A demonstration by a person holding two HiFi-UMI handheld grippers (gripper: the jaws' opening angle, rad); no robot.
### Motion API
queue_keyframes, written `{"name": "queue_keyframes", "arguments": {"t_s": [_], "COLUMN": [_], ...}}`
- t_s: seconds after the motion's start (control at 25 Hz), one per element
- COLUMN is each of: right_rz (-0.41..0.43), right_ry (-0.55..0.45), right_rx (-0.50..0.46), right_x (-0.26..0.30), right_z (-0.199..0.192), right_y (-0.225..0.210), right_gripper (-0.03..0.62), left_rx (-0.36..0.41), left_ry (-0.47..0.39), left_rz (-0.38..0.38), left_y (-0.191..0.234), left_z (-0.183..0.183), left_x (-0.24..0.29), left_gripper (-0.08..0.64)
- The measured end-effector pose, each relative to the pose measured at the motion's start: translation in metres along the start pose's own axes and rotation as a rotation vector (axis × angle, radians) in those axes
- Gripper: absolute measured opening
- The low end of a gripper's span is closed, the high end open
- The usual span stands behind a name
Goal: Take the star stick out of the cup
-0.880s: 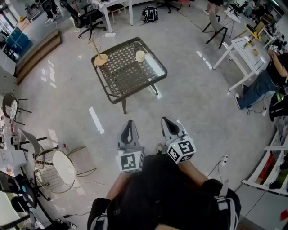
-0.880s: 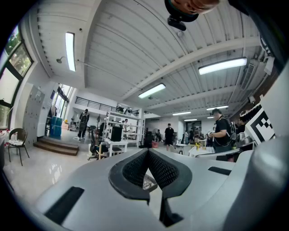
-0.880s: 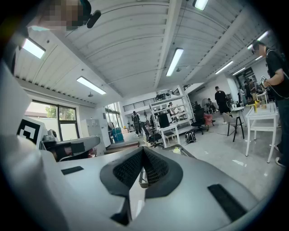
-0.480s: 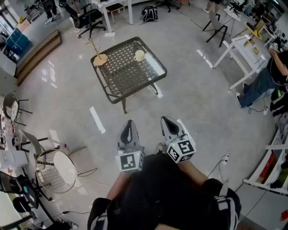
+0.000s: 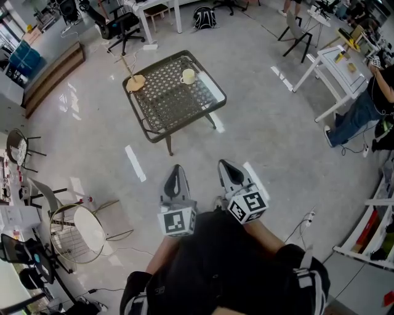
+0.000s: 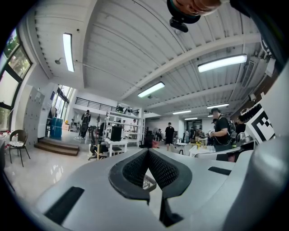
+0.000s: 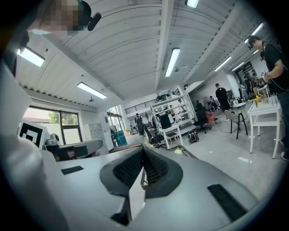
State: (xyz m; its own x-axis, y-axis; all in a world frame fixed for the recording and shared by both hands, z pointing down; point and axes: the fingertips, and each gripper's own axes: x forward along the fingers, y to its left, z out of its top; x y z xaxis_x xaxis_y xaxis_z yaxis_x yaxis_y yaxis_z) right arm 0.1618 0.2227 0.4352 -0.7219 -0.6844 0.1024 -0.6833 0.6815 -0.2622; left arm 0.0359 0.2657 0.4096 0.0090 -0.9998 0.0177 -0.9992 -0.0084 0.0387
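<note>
The cup (image 5: pixel 188 76) on the far worktop (image 5: pixel 165 106) is showing too small to tell its contents; the person's torso (image 5: pixel 215 271) is running off the lower edge.

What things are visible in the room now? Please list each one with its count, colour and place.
table: one, dark mesh, on the floor ahead
cup: one, cream, far side of the table
stick: one, thin, pale, rising from a tan round piece at the table's left corner
backpack: one, black, on the floor beyond the table
office chair: one, black, far left
desks: at least two, white, far right
wire chair: one, round, near left
person: one, seated, at the right edge
left gripper: one, grey, held low, jaws shut, empty
right gripper: one, grey, beside it, jaws shut, empty
</note>
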Motion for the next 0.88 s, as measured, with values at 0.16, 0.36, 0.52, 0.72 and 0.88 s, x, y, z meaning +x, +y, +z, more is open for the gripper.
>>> {"name": "queue_keyframes", "arguments": {"t_s": [0.16, 0.36, 0.52, 0.72, 0.88], "right_rz": [0.016, 0.057, 0.099, 0.124, 0.128], "right_ry": [0.009, 0.020, 0.022, 0.047, 0.062], "right_rx": [0.010, 0.022, 0.015, 0.026, 0.005], "right_x": [-0.001, -0.005, 0.004, 0.024, 0.057], "right_z": [0.002, 0.004, 0.003, -0.003, -0.005], "right_y": [-0.018, -0.039, -0.052, -0.061, -0.066], "right_gripper": [0.009, 0.010, 0.009, 0.011, 0.010], "left_rx": [-0.014, 0.009, 0.010, 0.020, 0.009], "left_ry": [0.005, 0.015, 0.024, 0.040, 0.031], "left_rz": [0.023, 0.078, 0.110, 0.127, 0.135], "left_y": [-0.011, -0.028, -0.038, -0.031, -0.009], "left_z": [-0.001, 0.003, -0.004, -0.012, -0.016], "left_x": [0.010, 0.016, 0.021, 0.036, 0.065], "left_gripper": [0.015, 0.015, 0.015, 0.015, 0.015]}}
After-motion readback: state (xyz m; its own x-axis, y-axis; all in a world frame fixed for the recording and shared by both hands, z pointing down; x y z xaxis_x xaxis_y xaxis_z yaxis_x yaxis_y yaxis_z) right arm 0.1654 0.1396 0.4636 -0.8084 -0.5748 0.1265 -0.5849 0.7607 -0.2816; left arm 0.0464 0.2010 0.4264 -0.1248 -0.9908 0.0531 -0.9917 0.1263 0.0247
